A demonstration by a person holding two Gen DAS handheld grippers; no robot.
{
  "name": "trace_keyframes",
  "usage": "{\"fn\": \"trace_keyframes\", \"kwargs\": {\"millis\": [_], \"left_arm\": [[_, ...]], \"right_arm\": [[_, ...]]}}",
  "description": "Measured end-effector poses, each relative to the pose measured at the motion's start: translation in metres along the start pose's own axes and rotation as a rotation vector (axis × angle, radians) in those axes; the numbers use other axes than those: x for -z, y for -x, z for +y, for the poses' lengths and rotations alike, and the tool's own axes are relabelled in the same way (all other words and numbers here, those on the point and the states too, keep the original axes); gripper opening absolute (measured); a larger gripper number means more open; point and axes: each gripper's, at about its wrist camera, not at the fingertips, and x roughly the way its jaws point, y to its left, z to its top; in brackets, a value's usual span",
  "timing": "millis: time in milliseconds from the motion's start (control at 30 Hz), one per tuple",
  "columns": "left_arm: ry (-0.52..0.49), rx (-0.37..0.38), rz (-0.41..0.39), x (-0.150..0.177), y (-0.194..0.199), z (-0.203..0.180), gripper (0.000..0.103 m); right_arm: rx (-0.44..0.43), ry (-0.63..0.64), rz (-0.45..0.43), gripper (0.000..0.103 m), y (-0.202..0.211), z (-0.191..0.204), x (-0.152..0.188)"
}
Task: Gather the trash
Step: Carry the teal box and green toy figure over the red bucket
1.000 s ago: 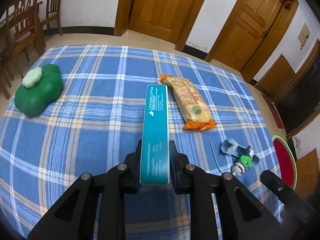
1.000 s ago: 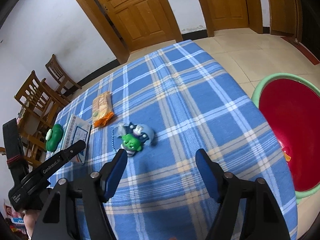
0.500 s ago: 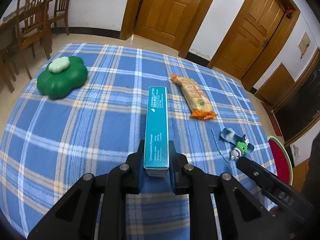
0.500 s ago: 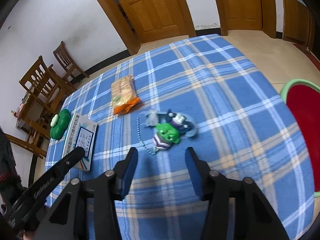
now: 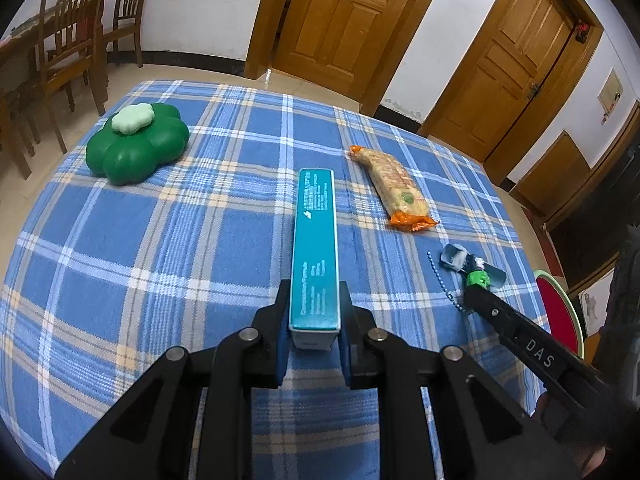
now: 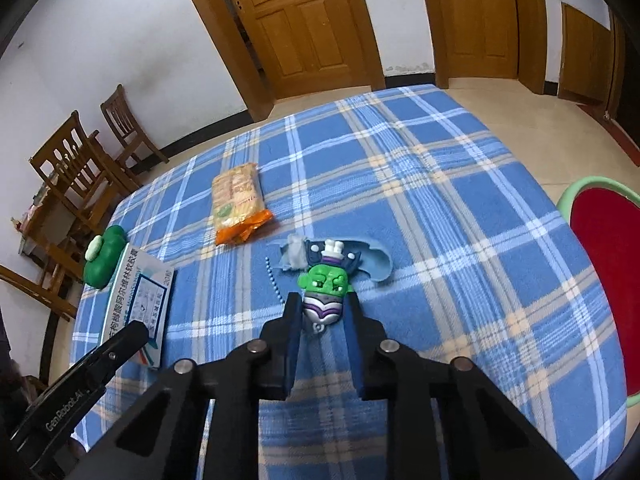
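Teal box point(image 5: 315, 252) sits clamped in the left claw point(image 5: 314, 320), jutting forward above the worktop point(image 5: 120, 240); gripped only at its near end, it could pivot and slip. In the right view, the right claw point(image 6: 322, 312) has just been closing around the green toy figure point(image 6: 324, 284), pads against its purple base; the rounded body may squirt out.

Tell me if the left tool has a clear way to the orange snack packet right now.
Probably not yet. The path over the tablecloth to the orange snack packet looks free, but the left tool is shut on the teal box, so it has no free grip.
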Motion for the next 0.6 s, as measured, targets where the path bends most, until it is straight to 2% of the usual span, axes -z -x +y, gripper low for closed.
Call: {"fn": "trace_keyframes", "kwargs": {"millis": [200, 600], "left_arm": [[-0.008, -0.003, -0.007, 0.002, 0.007, -0.004, 0.019], [-0.049, 0.03, -0.026, 0.009, 0.03, -0.027, 0.019]], "right_arm": [[-0.032, -0.009, -0.007, 0.023, 0.016, -0.009, 0.008], [-0.068, -0.032, -0.107, 0.023, 0.08, -0.03, 0.022]]}}
